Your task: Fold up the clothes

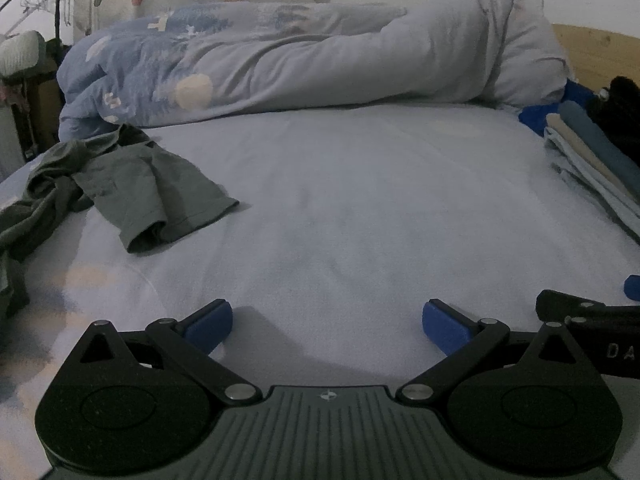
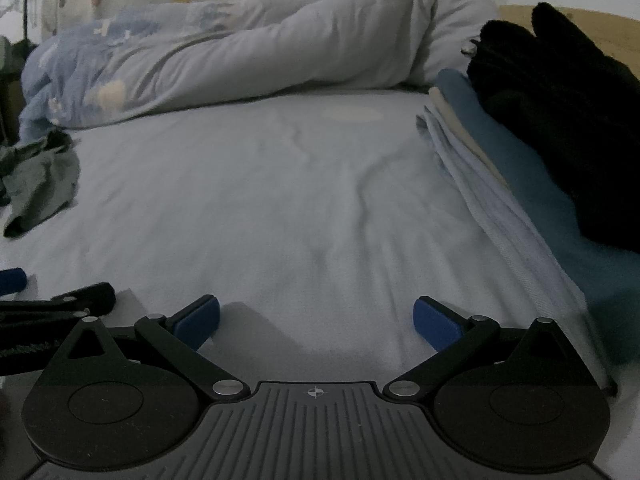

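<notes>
Left hand-held gripper (image 1: 327, 325) and right hand-held gripper (image 2: 316, 322) both released, blue pads spread wide, nothing between them, low over the bed (image 1: 360, 208). Sheet pale blue, soft, lightly creased; a broad bare stretch lies ahead of both. Crumpled grey-green shirt (image 1: 132, 184), thin knit with hemmed sleeve, lies at the left edge, well apart from either gripper. Stack of folded clothes (image 2: 520, 184) along the right edge: pale, cream and blue layers, a fuzzy black garment (image 2: 560, 120) on top. Rolled printed duvet (image 1: 280, 64) bounds the far side.
</notes>
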The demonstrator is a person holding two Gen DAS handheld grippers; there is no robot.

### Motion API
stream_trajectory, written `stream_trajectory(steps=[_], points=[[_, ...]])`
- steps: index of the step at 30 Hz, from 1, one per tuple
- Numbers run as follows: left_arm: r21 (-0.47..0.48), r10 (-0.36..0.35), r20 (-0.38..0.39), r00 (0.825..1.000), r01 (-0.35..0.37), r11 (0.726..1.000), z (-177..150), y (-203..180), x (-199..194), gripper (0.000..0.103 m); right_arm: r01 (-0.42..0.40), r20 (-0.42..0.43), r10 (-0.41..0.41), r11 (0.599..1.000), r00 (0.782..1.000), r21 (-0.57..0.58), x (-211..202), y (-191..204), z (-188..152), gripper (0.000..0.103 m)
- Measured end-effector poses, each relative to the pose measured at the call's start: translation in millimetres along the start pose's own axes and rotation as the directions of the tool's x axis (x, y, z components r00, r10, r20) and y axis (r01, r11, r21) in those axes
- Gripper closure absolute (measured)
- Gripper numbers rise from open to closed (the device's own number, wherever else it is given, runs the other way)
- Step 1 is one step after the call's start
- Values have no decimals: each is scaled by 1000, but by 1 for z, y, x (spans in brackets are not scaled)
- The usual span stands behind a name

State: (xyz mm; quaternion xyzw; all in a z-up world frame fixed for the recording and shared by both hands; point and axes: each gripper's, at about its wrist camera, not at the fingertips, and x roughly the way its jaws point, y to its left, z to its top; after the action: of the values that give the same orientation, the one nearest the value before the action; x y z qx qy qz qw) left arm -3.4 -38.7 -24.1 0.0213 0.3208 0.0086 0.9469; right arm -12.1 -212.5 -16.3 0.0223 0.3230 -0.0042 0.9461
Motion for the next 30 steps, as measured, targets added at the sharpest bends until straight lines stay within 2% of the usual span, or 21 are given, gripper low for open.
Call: stream_trajectory(steps=[30], points=[[-11, -3, 2, 1000, 3, 1000, 1, 2, 1, 0, 13, -1, -13, 1000, 1000, -13, 1, 5, -4, 0]])
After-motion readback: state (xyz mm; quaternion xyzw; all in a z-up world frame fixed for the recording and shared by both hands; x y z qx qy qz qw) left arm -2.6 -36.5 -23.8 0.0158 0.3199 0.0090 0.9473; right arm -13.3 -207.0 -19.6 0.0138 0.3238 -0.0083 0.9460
